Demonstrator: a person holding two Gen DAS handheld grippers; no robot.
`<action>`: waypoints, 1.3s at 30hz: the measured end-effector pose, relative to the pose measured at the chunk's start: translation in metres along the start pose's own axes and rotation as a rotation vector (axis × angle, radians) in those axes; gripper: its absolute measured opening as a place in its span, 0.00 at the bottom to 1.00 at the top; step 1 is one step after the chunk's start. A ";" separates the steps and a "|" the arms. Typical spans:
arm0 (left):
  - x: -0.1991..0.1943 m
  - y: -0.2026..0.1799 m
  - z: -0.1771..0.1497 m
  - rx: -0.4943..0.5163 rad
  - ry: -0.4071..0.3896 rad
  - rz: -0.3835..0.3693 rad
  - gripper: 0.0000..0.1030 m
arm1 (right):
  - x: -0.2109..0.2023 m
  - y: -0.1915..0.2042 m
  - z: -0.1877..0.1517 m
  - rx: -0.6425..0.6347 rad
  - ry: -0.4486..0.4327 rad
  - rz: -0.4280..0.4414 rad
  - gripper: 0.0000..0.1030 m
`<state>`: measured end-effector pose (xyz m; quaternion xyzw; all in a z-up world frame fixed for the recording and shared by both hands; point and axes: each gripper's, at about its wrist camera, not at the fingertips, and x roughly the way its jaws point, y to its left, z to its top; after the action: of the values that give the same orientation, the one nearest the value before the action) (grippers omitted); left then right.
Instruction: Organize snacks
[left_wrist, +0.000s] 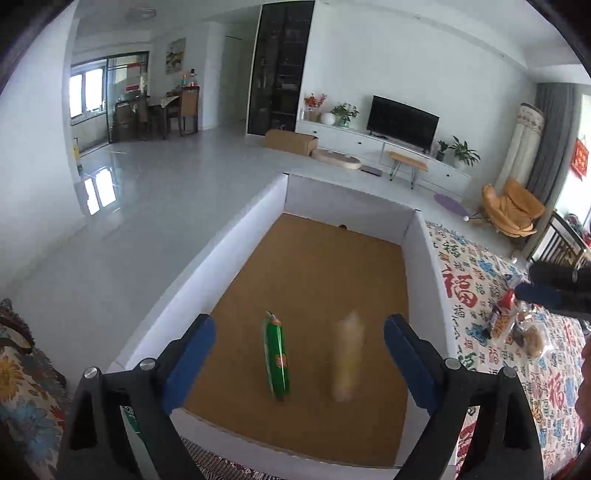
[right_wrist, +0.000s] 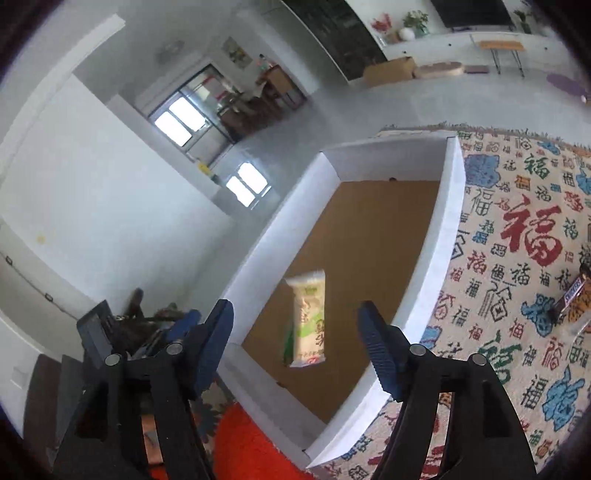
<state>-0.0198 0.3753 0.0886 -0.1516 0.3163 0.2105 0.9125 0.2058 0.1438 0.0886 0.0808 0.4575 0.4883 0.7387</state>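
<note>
Snacks going into the white box (left_wrist: 236, 236): two are lying inside it, more are waiting to its right.

Green sausage stick (left_wrist: 277, 356) is lying left of the pale wrapped bar (right_wrist: 308, 319); both look light, crinkly and slippery, best pinched mid-length. Left claw (left_wrist: 299, 358) and right claw (right_wrist: 295, 345) are hanging over the box, wide apart and empty; loose snacks (left_wrist: 517, 325) are sitting on the desk cloth (right_wrist: 517, 229).

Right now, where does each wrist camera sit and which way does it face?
Left wrist: behind the open left gripper, looking down into the box at a green snack; the right gripper shows at far right.
Right wrist: behind the open right gripper, tilted, facing the box and a white snack.
Shared: box, patterned cloth.
</note>
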 end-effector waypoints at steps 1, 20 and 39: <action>0.001 -0.002 -0.003 -0.015 -0.011 -0.002 0.89 | -0.005 0.003 -0.007 -0.008 -0.009 -0.035 0.71; 0.041 -0.184 -0.073 0.469 0.001 -0.064 0.89 | -0.208 -0.260 -0.202 0.260 -0.163 -1.072 0.71; -0.038 -0.203 -0.055 0.355 -0.290 -0.066 0.99 | -0.234 -0.312 -0.216 0.431 -0.239 -1.102 0.81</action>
<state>0.0224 0.1660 0.1008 0.0328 0.2085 0.1414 0.9672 0.2204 -0.2723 -0.0715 0.0340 0.4347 -0.0827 0.8961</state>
